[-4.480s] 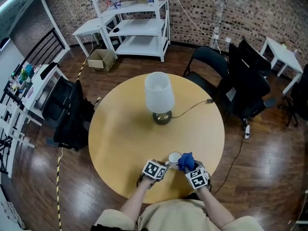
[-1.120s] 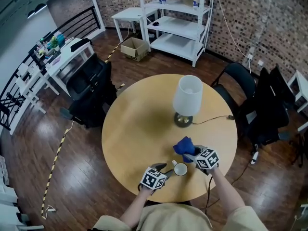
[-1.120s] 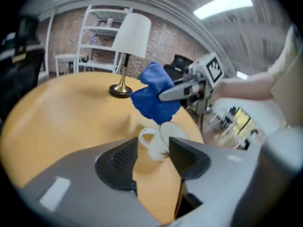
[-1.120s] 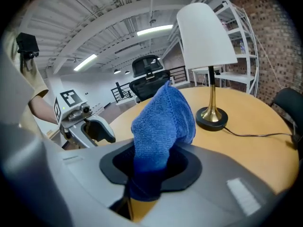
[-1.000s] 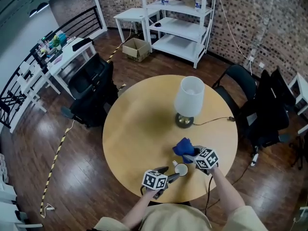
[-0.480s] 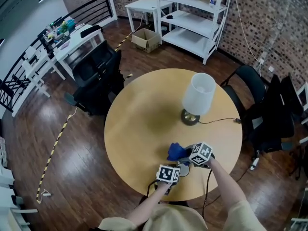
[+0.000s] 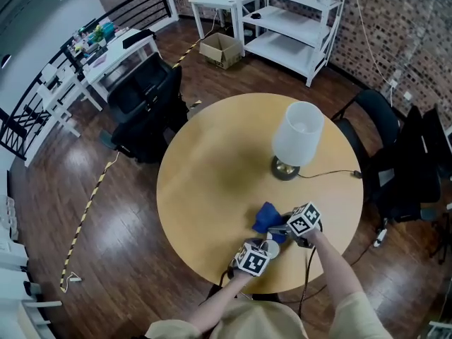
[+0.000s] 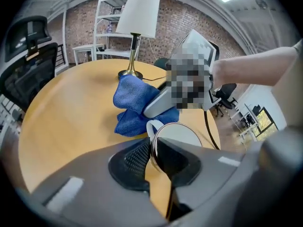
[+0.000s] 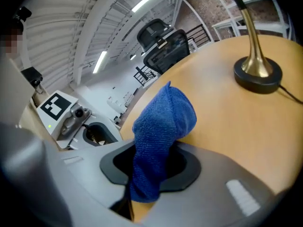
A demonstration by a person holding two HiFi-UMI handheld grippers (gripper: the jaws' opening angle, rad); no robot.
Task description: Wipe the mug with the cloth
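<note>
Lamp [image 7: 296,136] and cord [image 7: 332,173] stand beyond (bare tabletop [image 7: 212,182] leftward).

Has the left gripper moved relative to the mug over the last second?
Yes. The left gripper has come in toward the mug from the left in the head view. Its jaws have just been closing and now clamp the mug's rim.
</note>
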